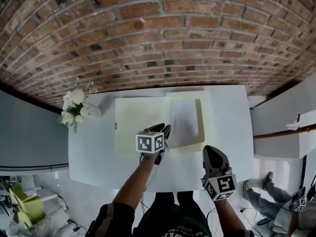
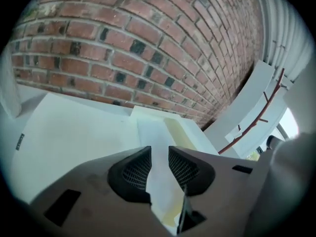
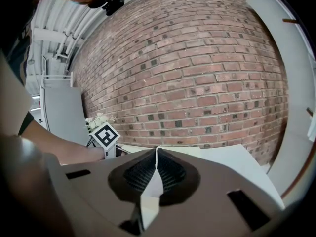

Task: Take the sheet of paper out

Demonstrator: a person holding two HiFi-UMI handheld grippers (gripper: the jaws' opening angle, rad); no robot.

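At the near left corner of the sheet of paper (image 1: 185,118): left gripper (image 1: 164,131), jaws parted a little with the sheet showing in the gap, not yet clamped. The right gripper (image 1: 212,152) is pressed closed on nothing, clear above the bench (image 1: 94,152) front edge. Risk, as judged: a pinch catching the unheld pale yellow folder (image 1: 136,127) along with the sheet, or a skewed pull, would drag the folder or crease the corner. Sheet lies flat on the open folder's right half, long axis running from the person toward the brick wall, short edge nearest.
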